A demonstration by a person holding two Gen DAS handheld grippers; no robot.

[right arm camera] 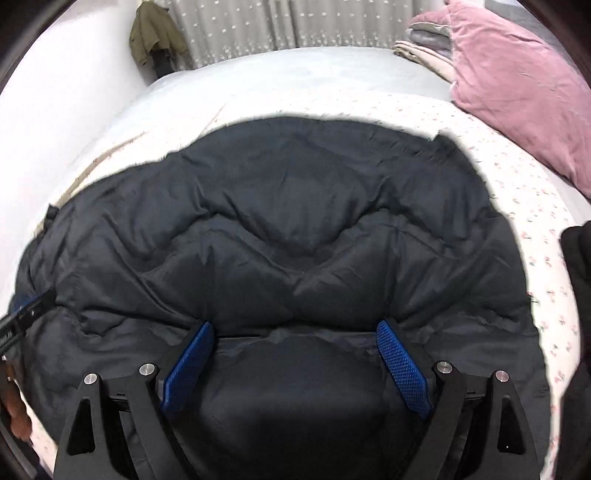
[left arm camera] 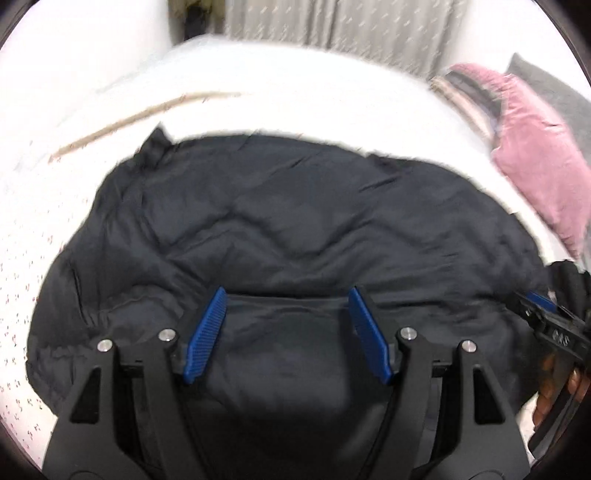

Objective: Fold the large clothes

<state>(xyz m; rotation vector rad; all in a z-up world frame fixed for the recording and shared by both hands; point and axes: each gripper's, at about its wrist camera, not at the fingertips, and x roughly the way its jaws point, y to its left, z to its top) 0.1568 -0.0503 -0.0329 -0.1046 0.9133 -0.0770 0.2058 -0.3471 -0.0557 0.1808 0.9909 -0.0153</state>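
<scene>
A large black quilted jacket (left arm camera: 280,221) lies spread on the bed and fills the middle of both views (right arm camera: 288,229). My left gripper (left arm camera: 288,299) is open, its blue pads wide apart over the jacket's near edge, holding nothing. My right gripper (right arm camera: 295,328) is also open over the near edge of the jacket, empty. The right gripper also shows at the right edge of the left wrist view (left arm camera: 550,317). The left gripper's tip shows at the left edge of the right wrist view (right arm camera: 26,314).
The bed has a white flowered sheet (right arm camera: 524,192). A pink pillow (right arm camera: 517,81) and folded blankets (right arm camera: 424,48) lie at the far right. A grey curtain (right arm camera: 277,26) and an olive garment (right arm camera: 155,33) hang behind. A white wall (right arm camera: 55,110) stands left.
</scene>
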